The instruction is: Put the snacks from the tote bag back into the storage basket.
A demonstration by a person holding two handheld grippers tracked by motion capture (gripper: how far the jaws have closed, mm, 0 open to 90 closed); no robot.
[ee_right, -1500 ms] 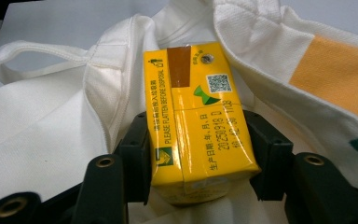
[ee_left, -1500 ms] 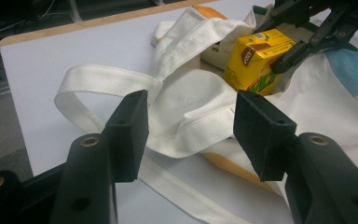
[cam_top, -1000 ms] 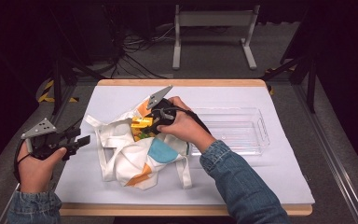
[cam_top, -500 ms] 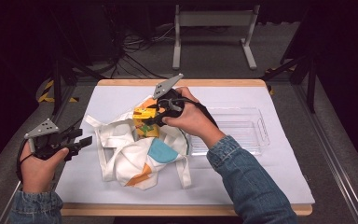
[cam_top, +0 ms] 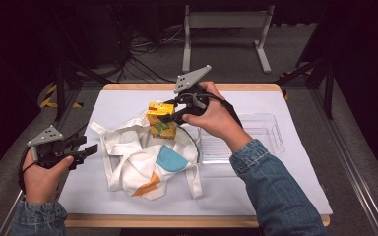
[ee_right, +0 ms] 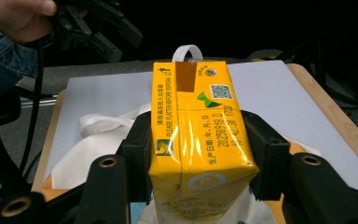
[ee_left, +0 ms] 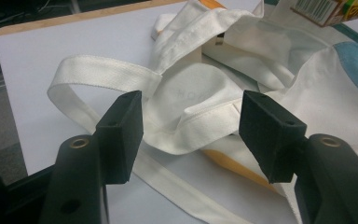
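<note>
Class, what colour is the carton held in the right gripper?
Yellow, with a brown patch on top; the carton shows best in the right gripper view.

Bystanding items, worktop and surround

Clear plastic tray (cam_top: pixel 256 140), under the right tongs' forearm; white sheet (cam_top: pixel 285 162) covering wooden-edged worktop (cam_top: pixel 128 87); grey metal stand (cam_top: pixel 226 29) and loose cables (cam_top: pixel 147 49) on the floor, well beyond both tongs.
</note>
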